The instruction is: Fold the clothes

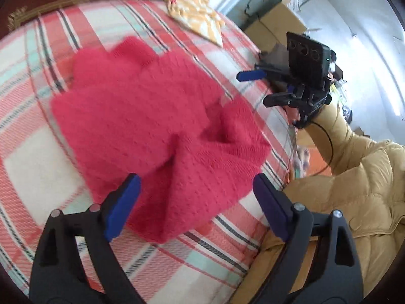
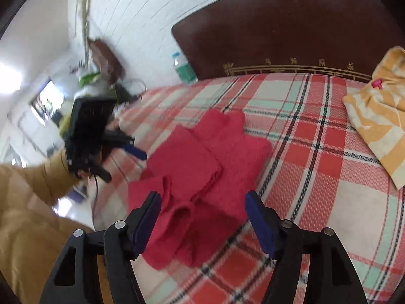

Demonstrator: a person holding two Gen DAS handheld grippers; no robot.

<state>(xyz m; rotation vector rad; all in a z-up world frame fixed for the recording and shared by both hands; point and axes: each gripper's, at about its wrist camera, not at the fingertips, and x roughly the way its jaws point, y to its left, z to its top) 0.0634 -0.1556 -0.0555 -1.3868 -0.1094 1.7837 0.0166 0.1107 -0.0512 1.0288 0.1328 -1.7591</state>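
Red sweater (image 1: 157, 126) lies partly folded on bed (image 1: 38, 167), long axis running near to far. Left hand-held gripper (image 1: 197, 197) wide open, empty, over near edge. Right hand-held gripper (image 2: 202, 215) likewise open, empty, equally near. Yellow garment (image 2: 377, 116) lies far right.

Plaid-covered bed (image 2: 316, 157), dark wooden headboard (image 2: 278, 30), white panelled wall (image 2: 141, 7), cardboard boxes (image 1: 276, 25), bright window (image 2: 45, 101)
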